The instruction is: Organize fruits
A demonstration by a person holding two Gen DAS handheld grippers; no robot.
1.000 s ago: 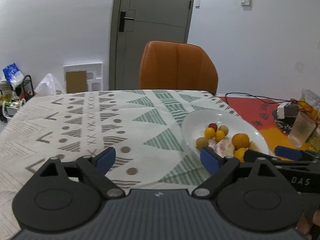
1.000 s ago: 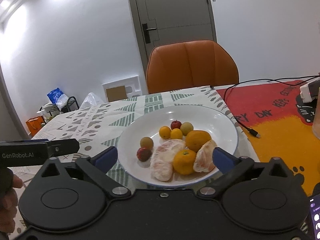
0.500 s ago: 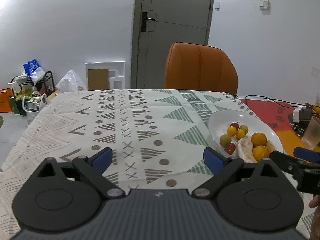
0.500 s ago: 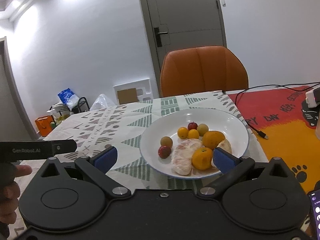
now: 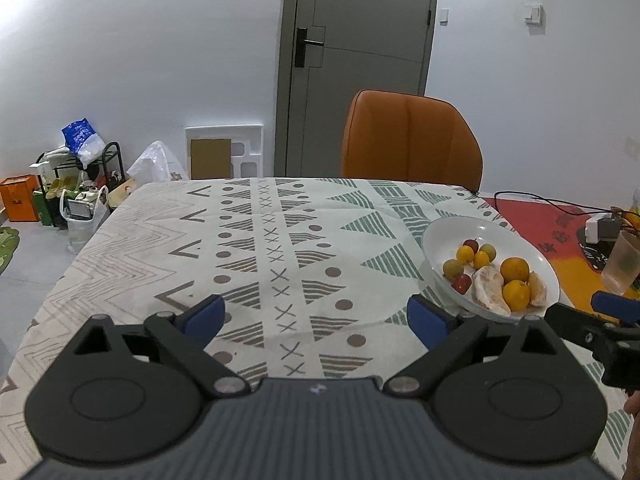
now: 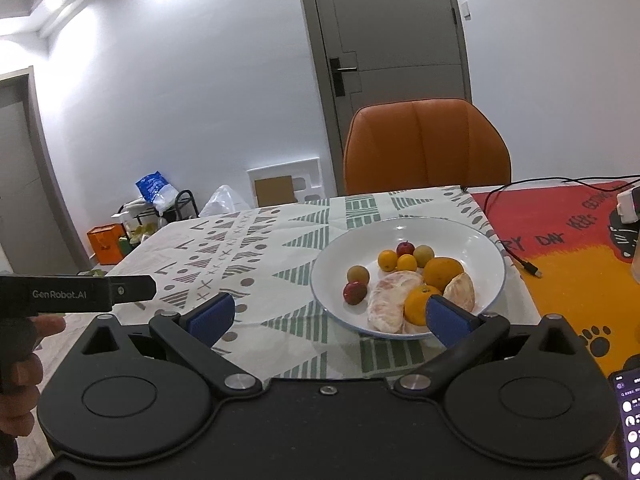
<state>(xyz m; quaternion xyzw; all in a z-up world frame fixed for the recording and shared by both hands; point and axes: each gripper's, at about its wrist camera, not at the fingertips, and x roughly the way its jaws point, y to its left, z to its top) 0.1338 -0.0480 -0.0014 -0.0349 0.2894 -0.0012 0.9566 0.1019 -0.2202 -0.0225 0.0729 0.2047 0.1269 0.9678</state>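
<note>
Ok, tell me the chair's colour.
Orange; the chair behind the table shows best in the right wrist view.

Phone [image 6: 630,420] and cup [image 5: 624,262] cut by edges.

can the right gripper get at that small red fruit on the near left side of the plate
Probably yes. The right gripper is open just short of the plate, and the red fruit sits uncovered near the rim.

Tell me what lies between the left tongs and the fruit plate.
Only bare patterned tablecloth separates the open left tongs from the white plate of fruit; the left wrist view shows it.
</note>
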